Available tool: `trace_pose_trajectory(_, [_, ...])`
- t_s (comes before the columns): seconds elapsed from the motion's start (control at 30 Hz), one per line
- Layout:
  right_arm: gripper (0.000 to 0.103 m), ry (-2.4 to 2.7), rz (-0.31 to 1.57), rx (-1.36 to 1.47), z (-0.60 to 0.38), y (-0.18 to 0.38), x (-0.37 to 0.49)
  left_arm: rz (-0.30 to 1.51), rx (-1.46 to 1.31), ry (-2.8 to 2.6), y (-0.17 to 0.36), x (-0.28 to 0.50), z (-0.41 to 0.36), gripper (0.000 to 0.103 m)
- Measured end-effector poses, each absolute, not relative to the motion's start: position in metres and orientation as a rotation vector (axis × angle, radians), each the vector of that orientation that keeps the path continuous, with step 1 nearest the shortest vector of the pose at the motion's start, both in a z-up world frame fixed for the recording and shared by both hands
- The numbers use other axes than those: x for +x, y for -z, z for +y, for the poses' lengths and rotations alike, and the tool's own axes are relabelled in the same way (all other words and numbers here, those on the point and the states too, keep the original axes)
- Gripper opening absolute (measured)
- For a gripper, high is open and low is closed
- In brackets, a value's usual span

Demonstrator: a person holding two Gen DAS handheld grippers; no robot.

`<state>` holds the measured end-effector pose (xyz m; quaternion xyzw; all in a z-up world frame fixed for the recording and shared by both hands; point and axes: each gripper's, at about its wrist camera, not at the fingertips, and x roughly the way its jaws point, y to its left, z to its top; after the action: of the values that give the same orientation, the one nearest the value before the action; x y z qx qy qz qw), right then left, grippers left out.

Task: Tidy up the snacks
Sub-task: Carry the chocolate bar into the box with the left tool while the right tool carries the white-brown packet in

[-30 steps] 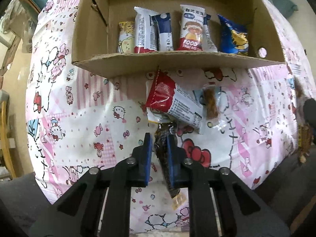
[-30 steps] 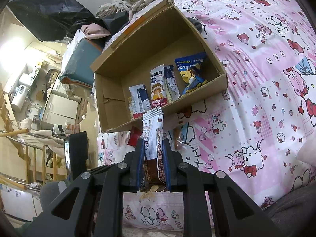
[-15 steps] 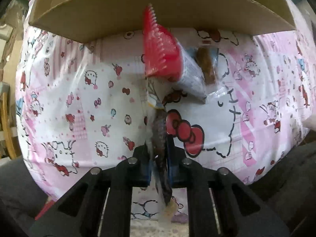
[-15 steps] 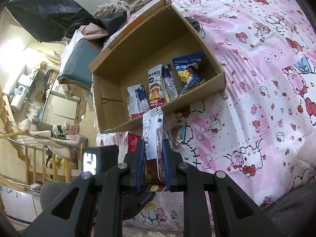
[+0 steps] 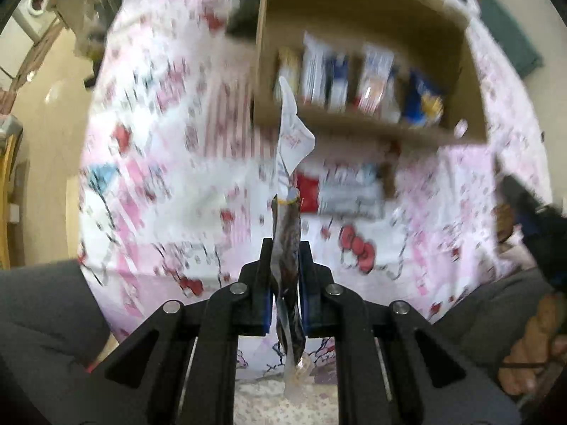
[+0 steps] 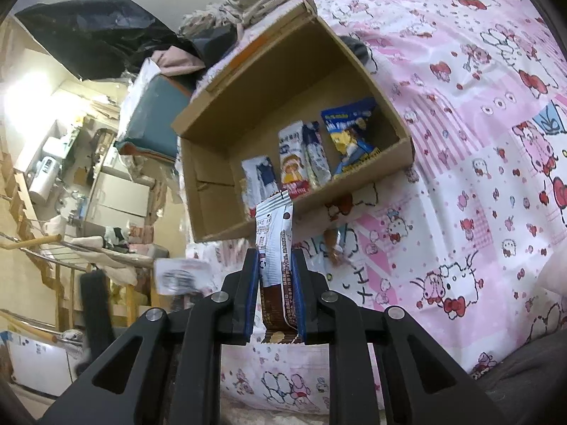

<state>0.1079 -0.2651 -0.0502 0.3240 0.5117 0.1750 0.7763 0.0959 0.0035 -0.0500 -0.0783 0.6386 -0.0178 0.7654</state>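
Underneath it all, as a second ago, a bed (image 6: 460, 177) with a pink cartoon sheet. On it, lying open toward the cameras, a cardboard box (image 6: 283, 81), with a row of packets (image 6: 294, 163) standing along its near wall. No shift to be seen in any of that.

Just in front of the box, flat on the sheet, a red-and-white packet (image 5: 340, 194), and beside it a small brown snack in clear wrap (image 6: 333, 244). Both yet to be put away, by the look of it.

Next, the real change: left hand-held gripper (image 5: 285, 248), a second ago down close to the sheet beside the red-and-white packet, now raised well above the bed, with the view smeared by the move. Pressed together on a thin dark packet (image 5: 287, 226), as before. Off the sheet now and clear of the red-and-white one, so probably picked up and headed for the box, not yet inside.

Long axis in line with the fingers: pale crumpled end out ahead toward the box's near wall, clear tail back toward the camera. Slightly twisted along its length.

Right hand-held gripper (image 6: 274, 258) unmoved, pinching a brown-and-white bar (image 6: 274, 241) upright between the pads, white end forward toward the box, brown end back. Waiting its turn, seemingly.
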Motion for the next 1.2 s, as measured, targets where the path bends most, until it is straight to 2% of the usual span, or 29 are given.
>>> trace_pose_trajectory(0.17, [0.019,-0.404,1.067,0.719,-0.269,0.040,0.116,1.255,-0.139,0.042,0.014,0.130,0.006,0.009])
trace_pose_trajectory(0.37, [0.019,-0.421,1.001,0.729,-0.277,0.030,0.137,1.187,-0.131,0.059,-0.001,0.178,-0.003,0.009])
trace_pose_trajectory(0.7, [0.019,-0.396,0.966,0.674,-0.278,0.037,0.195,1.154,-0.108,0.062,0.016,0.230,-0.019,0.009])
trace_pose_trajectory(0.83, [0.019,-0.383,0.988,0.644,-0.275,0.047,0.211,1.086,-0.050,0.008,0.023,0.242,-0.022,0.010])
trace_pose_trajectory(1.2, [0.019,-0.360,1.037,0.603,-0.264,0.068,0.231,1.131,-0.080,0.026,0.062,0.256,-0.022,0.010])
